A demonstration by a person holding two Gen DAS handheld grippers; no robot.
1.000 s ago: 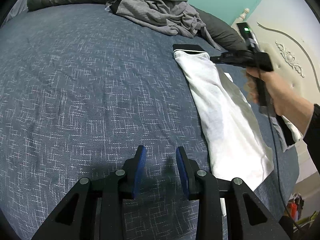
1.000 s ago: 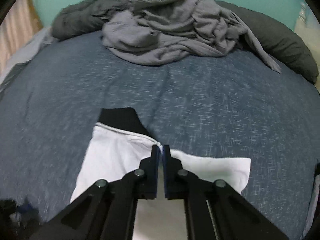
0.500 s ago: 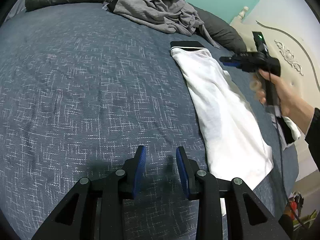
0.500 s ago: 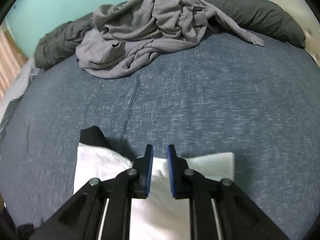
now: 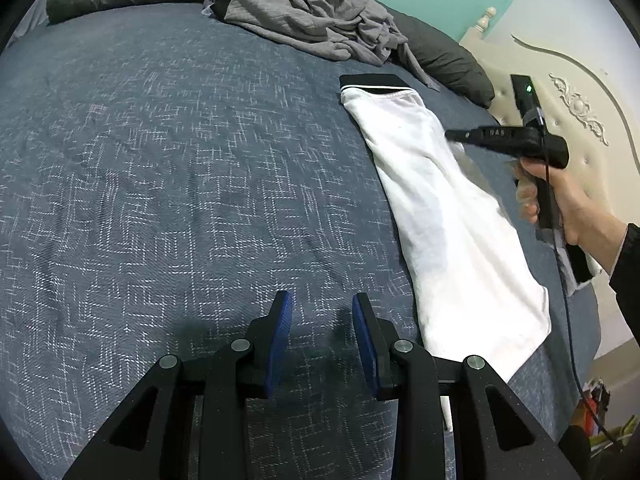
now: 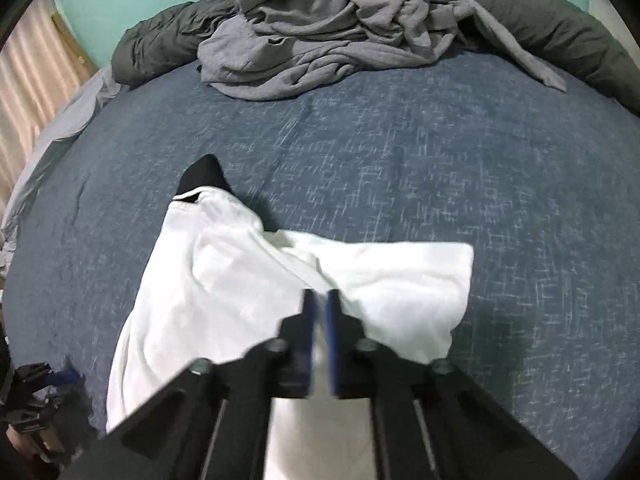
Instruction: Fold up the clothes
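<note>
A white garment (image 5: 440,208) with a black collar band (image 5: 374,80) lies folded lengthwise on the blue bedspread (image 5: 180,184). In the right wrist view the garment (image 6: 248,280) spreads below my right gripper (image 6: 319,300), whose jaws stand a narrow gap apart with nothing between them, just above the cloth. My right gripper also shows in the left wrist view (image 5: 454,135), held in a hand over the garment's right edge. My left gripper (image 5: 322,306) is open and empty over the bedspread, left of the garment's lower end.
A pile of crumpled grey clothes (image 6: 344,28) and a dark grey duvet (image 6: 560,28) lie at the far side of the bed. A cream headboard (image 5: 580,112) stands on the right. The bed edge drops off at lower right (image 5: 584,360).
My right gripper let go of the garment's folded edge, opened slightly and pulled back over the white cloth. The left gripper stayed open and hardly moved.
</note>
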